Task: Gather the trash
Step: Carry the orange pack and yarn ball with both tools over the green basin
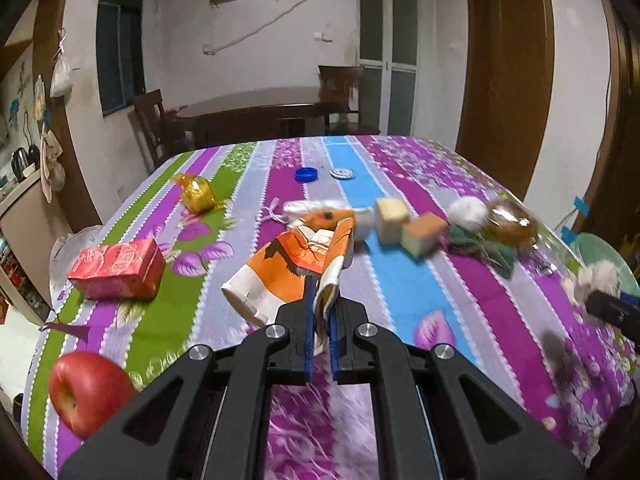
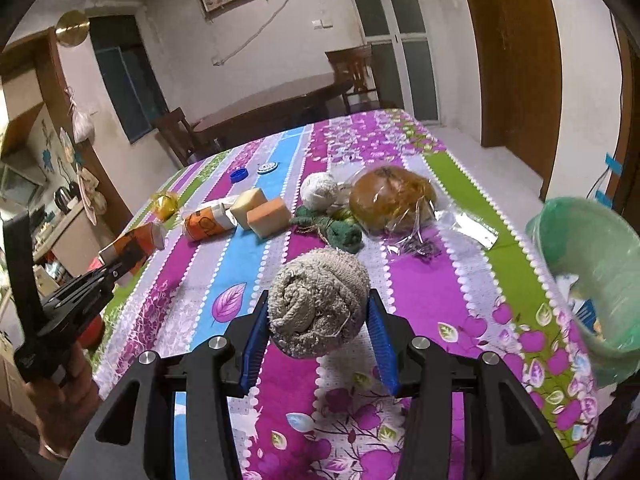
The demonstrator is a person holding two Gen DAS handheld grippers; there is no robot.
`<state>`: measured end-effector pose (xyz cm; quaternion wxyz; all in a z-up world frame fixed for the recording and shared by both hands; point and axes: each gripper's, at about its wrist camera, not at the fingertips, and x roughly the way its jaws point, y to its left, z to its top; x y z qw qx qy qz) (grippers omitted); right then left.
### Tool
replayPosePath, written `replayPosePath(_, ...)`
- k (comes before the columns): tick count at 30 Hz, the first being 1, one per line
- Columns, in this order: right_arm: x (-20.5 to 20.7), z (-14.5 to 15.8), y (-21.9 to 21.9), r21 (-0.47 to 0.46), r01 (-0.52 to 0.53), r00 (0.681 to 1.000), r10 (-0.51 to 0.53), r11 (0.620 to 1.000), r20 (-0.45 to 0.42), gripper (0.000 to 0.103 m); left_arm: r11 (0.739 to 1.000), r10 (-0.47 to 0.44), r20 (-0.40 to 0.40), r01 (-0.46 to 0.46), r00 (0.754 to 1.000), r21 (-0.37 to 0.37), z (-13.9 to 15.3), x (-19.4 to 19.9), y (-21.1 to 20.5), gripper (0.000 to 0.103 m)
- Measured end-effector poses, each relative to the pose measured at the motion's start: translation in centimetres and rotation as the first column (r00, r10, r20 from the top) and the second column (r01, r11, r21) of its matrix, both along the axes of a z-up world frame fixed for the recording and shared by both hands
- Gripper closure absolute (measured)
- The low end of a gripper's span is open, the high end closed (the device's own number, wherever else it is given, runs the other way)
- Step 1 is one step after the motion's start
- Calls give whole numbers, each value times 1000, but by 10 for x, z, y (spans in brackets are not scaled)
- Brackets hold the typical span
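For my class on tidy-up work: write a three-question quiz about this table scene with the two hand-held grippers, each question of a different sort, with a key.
1. True or false: the left hand-held gripper is shut on a flattened orange paper cup.
2. Multiple choice: what sits between the pads of the right hand-held gripper? A) a red apple B) a grey ball of yarn C) a blue bottle cap
3. Fill in: in the right wrist view, the green-lined bin stands at the table's ______ edge.

Key: 1 true; 2 B, the grey ball of yarn; 3 right. The red apple and blue bottle cap lie on the striped tablecloth.
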<state>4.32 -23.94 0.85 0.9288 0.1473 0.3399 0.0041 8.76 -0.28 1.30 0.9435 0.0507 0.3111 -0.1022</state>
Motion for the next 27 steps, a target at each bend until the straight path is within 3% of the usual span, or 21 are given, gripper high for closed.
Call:
replayPosePath(6,-13,6,10,-53,-17,999,19,998,38,55,998,4,34,-7,999,61,1,-22,-17,99)
replayPosePath(21,-39,12,35,-205,-32,994,53,978,99,55,994,8,55,-14,998,108,-3,-36,-34,99)
replayPosePath(27,-44,12,38,-218,-33,993,58,975,108,55,994,10,58,-16,998,109,-2,-37,-34,99)
